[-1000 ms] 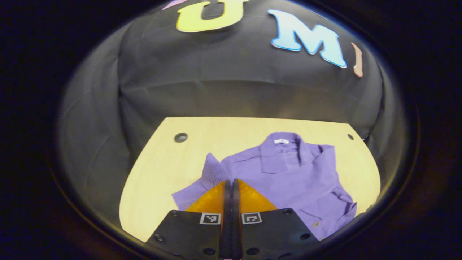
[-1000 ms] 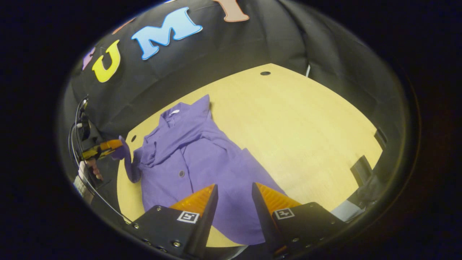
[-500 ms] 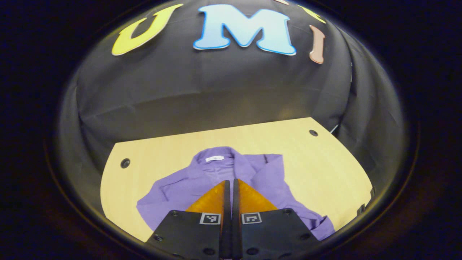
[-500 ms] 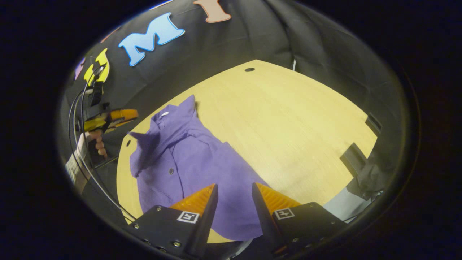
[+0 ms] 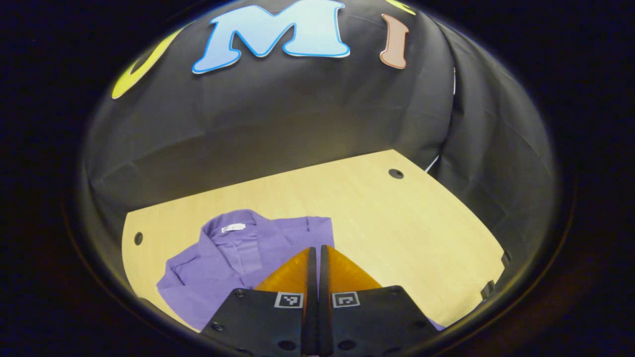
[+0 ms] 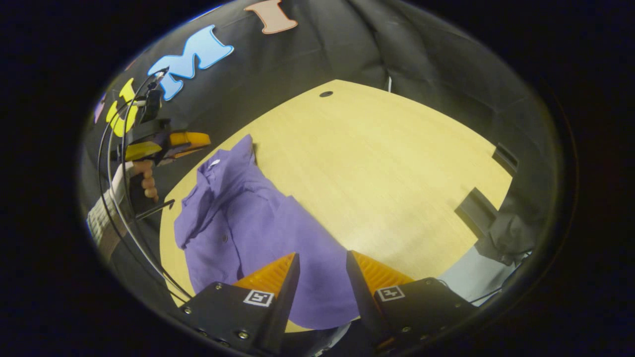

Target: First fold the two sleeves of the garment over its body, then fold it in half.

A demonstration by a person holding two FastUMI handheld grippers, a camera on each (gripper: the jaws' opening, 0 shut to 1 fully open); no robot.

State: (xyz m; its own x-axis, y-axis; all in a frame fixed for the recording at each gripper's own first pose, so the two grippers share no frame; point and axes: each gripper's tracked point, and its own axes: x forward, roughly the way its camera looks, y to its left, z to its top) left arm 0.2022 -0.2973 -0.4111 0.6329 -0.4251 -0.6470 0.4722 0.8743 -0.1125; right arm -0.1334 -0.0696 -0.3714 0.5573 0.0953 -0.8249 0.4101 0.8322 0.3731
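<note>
- lying flat across the booth: a pale wooden tabletop [image 5: 397,223] with a rounded far edge and small dark holes [image 5: 396,173] near its corners
- hanging in folds behind and beside it: black cloth wall [image 6: 421,64]
- glowing warmly under overhead light

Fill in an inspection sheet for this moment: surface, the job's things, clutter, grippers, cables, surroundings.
Surface: light wooden table with round holes near its corners.
Job's things: purple shirt lying on the table, collar toward the wall, both sleeves folded over its body; not folded in half.
Clutter: nothing seen.
Grippers: left gripper shut on nothing, above the shirt; right gripper open over the shirt's hem.
Cables: black cables trailing from the left gripper.
Surroundings: black cloth wall; a hand holding the left gripper.
</note>
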